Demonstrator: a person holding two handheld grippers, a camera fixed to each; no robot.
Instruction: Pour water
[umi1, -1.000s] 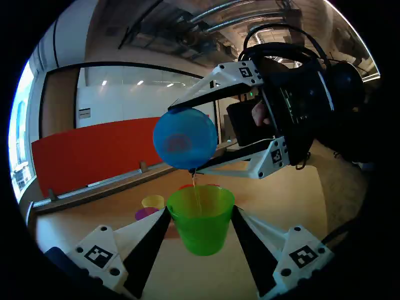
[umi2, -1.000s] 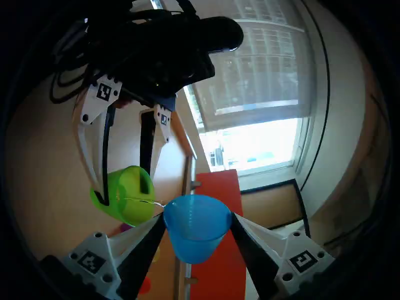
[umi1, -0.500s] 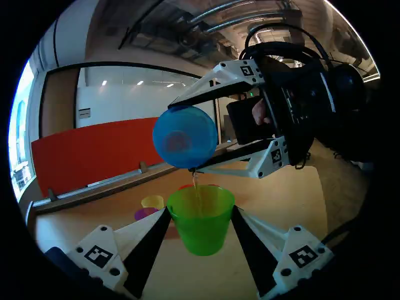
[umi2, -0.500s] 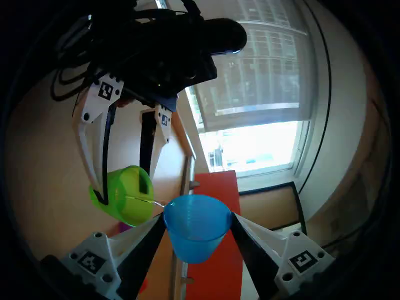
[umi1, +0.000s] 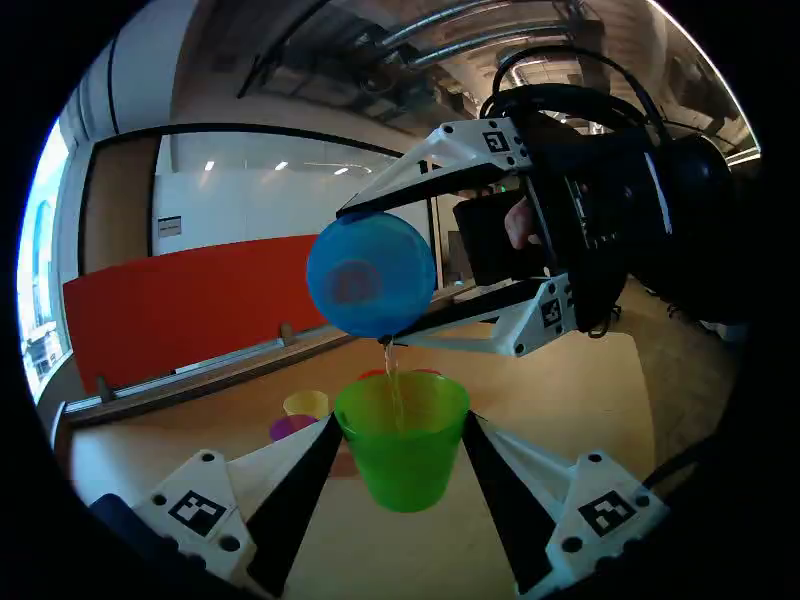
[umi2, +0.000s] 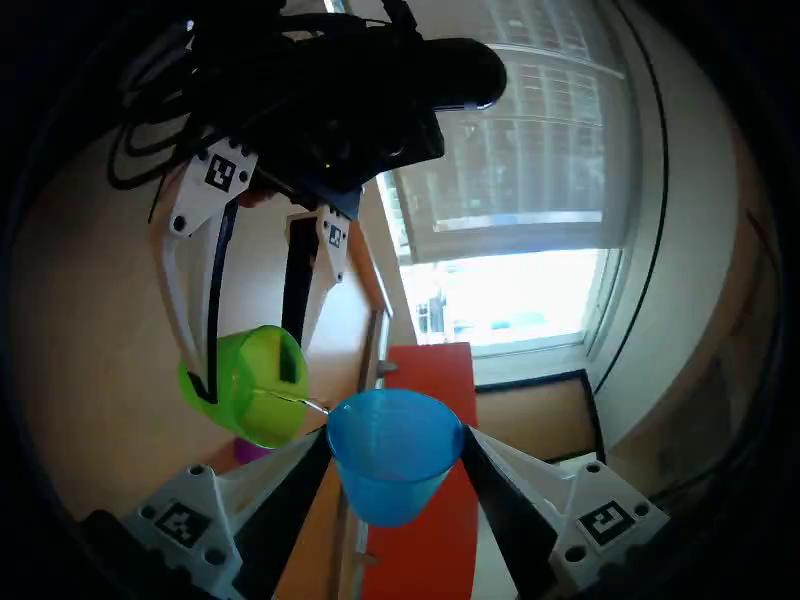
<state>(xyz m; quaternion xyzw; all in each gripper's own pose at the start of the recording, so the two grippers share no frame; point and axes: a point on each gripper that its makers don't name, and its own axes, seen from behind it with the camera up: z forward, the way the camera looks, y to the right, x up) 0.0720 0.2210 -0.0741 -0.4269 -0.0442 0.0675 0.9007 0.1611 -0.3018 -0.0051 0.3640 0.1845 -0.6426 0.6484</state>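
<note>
Water (umi1: 390, 372) streams from tipped blue cup (umi2: 393, 465), clamped in right gripper (umi2: 395, 432), into upright green cup (umi1: 402, 460), clamped in left gripper (umi1: 401, 420). Table (umi1: 570, 390) open right.

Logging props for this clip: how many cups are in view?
4 clearly: blue cup tipped in the right gripper, green cup in the left gripper, yellow cup and purple cup on the table. A red rim behind the green cup may be a fifth.

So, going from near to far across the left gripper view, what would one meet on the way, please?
First the green cup in the left gripper → purple cup → yellow cup → red wall panel. The tilted blue cup overhead is left out.
</note>
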